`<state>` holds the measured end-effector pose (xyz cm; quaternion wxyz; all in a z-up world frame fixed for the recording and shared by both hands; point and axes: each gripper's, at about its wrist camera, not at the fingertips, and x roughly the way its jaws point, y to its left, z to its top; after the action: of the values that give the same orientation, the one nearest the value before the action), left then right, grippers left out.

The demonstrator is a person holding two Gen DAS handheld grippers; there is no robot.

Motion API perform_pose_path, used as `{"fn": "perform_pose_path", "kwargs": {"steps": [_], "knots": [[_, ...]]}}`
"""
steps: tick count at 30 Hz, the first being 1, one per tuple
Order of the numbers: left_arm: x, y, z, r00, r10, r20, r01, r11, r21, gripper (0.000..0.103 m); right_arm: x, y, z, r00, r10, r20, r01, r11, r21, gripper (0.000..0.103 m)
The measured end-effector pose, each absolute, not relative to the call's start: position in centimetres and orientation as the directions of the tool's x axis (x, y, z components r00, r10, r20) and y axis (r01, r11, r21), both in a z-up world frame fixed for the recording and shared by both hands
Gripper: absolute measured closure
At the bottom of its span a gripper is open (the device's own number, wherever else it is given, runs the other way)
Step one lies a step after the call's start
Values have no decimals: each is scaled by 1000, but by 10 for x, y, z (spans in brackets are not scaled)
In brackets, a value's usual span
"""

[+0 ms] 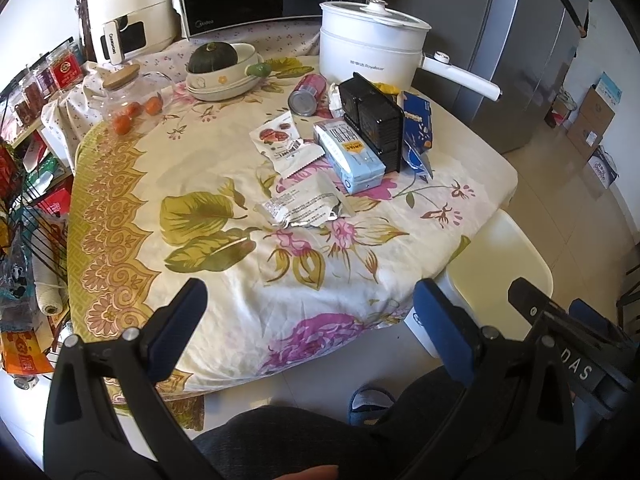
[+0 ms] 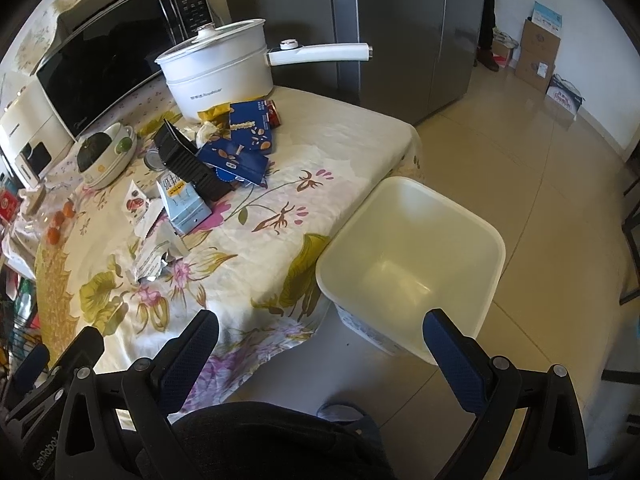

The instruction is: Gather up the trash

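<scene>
Left wrist view: the left gripper (image 1: pixel 308 312) hangs over the near edge of the worktop (image 1: pixel 224 280), its blue-padded fingers (image 1: pixel 176 328) spread wide with nothing between them. Beyond the left finger sit loose oranges (image 1: pixel 134 114) under a clear jar. Straight ahead, between the two fingers and well apart from them, a torn silver wrapper (image 1: pixel 304 208) lies flat on the floral cloth; just past it is a red-printed snack packet (image 1: pixel 286 144). Further on, slightly toward the right finger, a pale blue carton (image 1: pixel 352 156) lies touching a black plastic tray (image 1: pixel 376 120) standing on edge, with a pink can (image 1: pixel 308 90) on its side behind and a dark blue box (image 1: pixel 418 124) leaning at the tray's right. A white pot (image 1: pixel 368 48) stands at the back. Beside the right finger, below the worktop's edge, is the cream bin (image 1: pixel 500 268).

Right wrist view: the right gripper (image 2: pixel 320 340) hovers off the worktop's corner, fingers (image 2: pixel 452 348) also wide apart and holding nothing. The same heap of litter lies far ahead of the left finger, the dark blue box (image 2: pixel 248 136) uppermost. The cream bin (image 2: pixel 412 256) stands on the floor just ahead of the right finger, close against the hanging cloth, its inside bare.
</scene>
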<state>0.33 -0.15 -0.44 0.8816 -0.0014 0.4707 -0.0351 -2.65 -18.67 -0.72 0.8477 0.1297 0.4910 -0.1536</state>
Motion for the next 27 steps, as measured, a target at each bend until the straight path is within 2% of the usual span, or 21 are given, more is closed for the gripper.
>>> {"fn": "perform_pose_path", "kwargs": {"steps": [8,18,23,27], "knots": [[-2,8,2,563,-113,-819,60,994,-95,1,-29,-186,-4,487,-126,-865,361,930,68,0],[-2,37,-1,510,-224,-830,-14,963,-268,1,-46,-203,9,535,-65,-842,338,930,143,0],[7,58,-1,474,-211,-855,-69,959,-274,5,-44,-206,5,545,91,-833,263,925,273,1],[11,80,4,499,-194,-845,-117,951,-287,6,-36,-200,7,554,125,-823,210,936,283,2]]}}
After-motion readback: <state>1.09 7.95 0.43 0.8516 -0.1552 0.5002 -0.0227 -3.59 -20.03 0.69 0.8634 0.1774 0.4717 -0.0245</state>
